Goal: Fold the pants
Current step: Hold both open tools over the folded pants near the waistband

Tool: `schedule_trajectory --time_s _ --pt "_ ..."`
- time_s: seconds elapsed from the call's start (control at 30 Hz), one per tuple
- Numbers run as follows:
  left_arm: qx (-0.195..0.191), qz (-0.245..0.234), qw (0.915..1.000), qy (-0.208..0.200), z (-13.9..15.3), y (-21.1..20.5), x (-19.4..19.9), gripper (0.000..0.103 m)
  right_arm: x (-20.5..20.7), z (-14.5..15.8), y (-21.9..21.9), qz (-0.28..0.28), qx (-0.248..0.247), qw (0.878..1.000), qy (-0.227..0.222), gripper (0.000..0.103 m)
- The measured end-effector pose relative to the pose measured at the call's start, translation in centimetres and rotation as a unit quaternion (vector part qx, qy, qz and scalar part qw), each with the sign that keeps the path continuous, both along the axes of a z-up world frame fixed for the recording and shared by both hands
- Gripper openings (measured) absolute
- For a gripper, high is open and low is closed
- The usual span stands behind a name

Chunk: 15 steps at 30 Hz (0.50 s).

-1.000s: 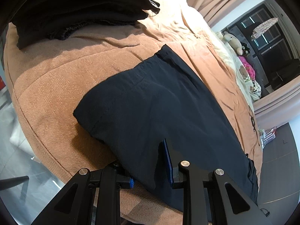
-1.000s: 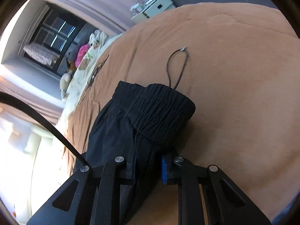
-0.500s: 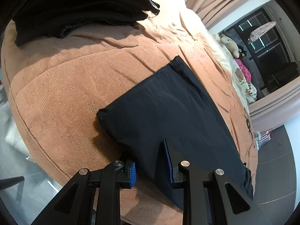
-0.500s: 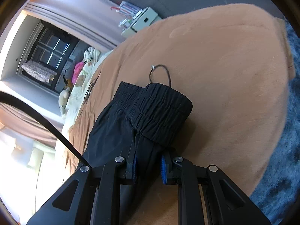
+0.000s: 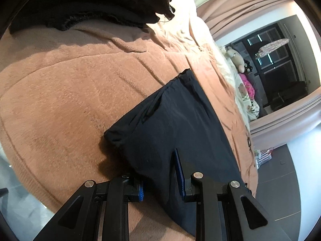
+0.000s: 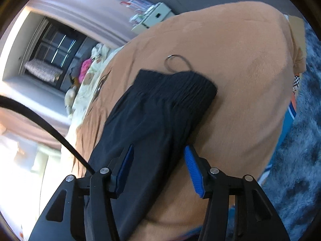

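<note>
Black pants lie folded lengthwise on the brown blanket. In the left wrist view my left gripper is shut on the near edge of the leg end, with fabric bunched between its blue pads. In the right wrist view the elastic waistband lies flat, with a drawstring loop curling out beyond it. My right gripper has its jaws opening. The side of the pants runs between the blue pads, which stand apart from the cloth.
A pile of dark clothes sits at the far end of the bed. Stuffed toys lie along the far side. A white box stands on the floor beyond the bed. A shaggy blue-grey rug lies below the bed's edge.
The right gripper's jaws have spread and let go of the pants, and the bunched waistband now lies flat. The leg end has drawn in toward the left gripper, which still grips it.
</note>
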<state>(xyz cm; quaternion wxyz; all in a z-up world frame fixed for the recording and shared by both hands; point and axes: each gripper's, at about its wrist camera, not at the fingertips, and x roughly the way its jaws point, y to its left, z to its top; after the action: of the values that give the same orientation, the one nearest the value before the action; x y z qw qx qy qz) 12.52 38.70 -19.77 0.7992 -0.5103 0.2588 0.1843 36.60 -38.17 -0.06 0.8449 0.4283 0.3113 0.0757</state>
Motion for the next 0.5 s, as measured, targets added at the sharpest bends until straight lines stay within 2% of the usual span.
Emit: schedule_trajectory --time_s 0.13,0.27,0.5 --pt "-0.001 -0.011 0.9999 -0.012 0.0 -0.3 0.4 0.026 -2.2 3.1 1.7 0.039 -0.033 0.998 -0.029 0.051" --pt "-0.001 -0.021 0.9995 -0.025 -0.2 -1.1 0.2 0.025 -3.3 6.6 3.3 0.057 -0.09 0.993 -0.046 0.051" --pt "-0.006 -0.013 0.9992 -0.038 -0.3 -1.1 0.1 0.025 -3.9 11.2 6.6 0.114 -0.123 0.982 -0.083 0.051"
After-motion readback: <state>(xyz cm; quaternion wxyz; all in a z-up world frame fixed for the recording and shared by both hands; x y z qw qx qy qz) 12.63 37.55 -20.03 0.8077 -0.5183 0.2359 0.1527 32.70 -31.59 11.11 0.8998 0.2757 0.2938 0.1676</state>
